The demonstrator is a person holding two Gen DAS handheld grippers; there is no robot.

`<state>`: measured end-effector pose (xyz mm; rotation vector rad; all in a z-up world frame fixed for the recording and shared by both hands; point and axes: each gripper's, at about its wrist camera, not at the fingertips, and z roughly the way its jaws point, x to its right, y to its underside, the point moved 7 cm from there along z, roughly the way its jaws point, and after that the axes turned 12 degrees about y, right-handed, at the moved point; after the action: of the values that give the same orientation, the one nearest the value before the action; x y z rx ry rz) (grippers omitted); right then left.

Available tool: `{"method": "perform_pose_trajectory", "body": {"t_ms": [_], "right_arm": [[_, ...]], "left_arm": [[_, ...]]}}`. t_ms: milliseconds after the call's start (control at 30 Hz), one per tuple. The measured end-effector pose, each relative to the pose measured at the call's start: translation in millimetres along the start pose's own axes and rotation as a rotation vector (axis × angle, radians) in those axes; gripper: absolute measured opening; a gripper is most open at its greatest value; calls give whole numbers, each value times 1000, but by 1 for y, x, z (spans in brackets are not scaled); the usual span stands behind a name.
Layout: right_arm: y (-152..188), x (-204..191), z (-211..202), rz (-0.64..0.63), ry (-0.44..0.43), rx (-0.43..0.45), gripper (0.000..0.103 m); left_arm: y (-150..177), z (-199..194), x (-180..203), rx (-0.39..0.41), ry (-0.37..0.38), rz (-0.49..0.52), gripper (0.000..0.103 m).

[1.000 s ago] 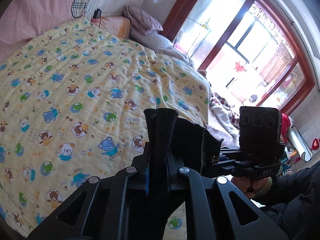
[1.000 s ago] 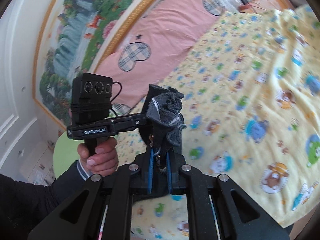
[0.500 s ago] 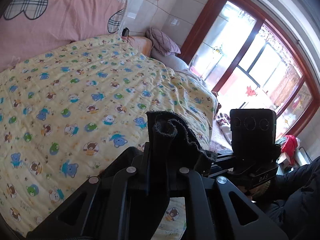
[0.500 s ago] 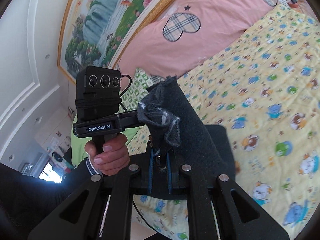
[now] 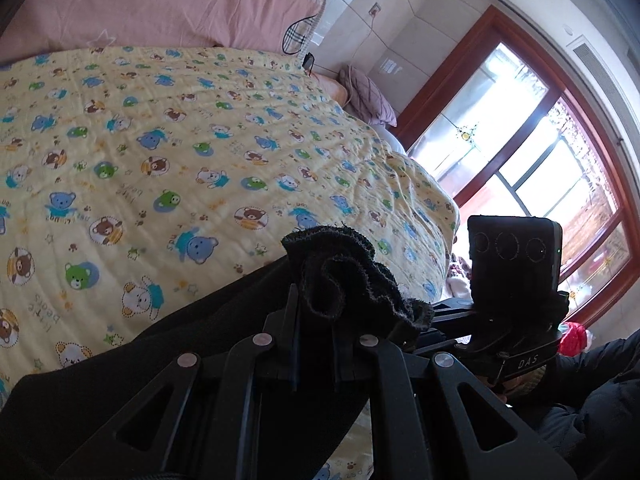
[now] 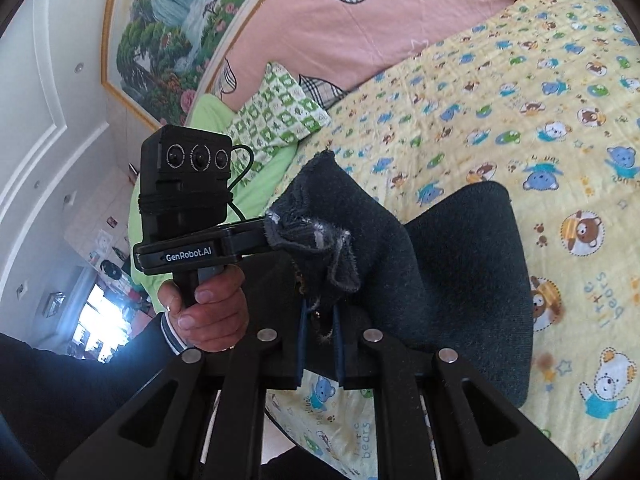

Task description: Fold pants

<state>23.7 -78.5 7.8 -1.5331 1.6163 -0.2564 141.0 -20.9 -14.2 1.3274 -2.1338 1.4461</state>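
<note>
The dark pants (image 5: 120, 360) hang from both grippers above the yellow bear-print bedspread (image 5: 160, 140). My left gripper (image 5: 316, 312) is shut on a bunched edge of the pants (image 5: 344, 276). My right gripper (image 6: 320, 312) is shut on another bunched edge of the pants (image 6: 344, 216), and the cloth drapes down to the right over the bed (image 6: 472, 272). The two grippers are held close side by side. The left one shows in the right wrist view (image 6: 188, 216), and the right one shows in the left wrist view (image 5: 516, 280).
A pink headboard cushion (image 6: 360, 20) lines the far side of the bed. A green patterned pillow (image 6: 276, 120) lies at the bed's corner. A purple pillow (image 5: 368, 96) and a large window (image 5: 540, 140) are beyond the bed's far end.
Both grippers have moved with the pants in them. More of the dark cloth now spreads into view over the bedspread. Both stay shut.
</note>
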Motion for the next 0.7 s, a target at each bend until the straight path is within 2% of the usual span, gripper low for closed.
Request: {"method": "perform_pose_trajectory", "body": {"t_ms": [300, 500, 533, 600, 700], "right_arm": [[11, -6, 25, -73, 82, -87, 15], [18, -6, 38, -100, 121, -145, 17], [19, -6, 40, -97, 119, -150, 19], [20, -9, 40, -94, 101, -155, 34], [23, -20, 42, -130, 91, -154, 48]], "left_arm": [[25, -7, -24, 16, -4, -66, 10], [39, -18, -35, 18, -39, -116, 10], [41, -21, -37, 23, -46, -126, 10], [45, -29, -38, 36, -71, -136, 10], [51, -44, -40, 73, -102, -160, 10]]}}
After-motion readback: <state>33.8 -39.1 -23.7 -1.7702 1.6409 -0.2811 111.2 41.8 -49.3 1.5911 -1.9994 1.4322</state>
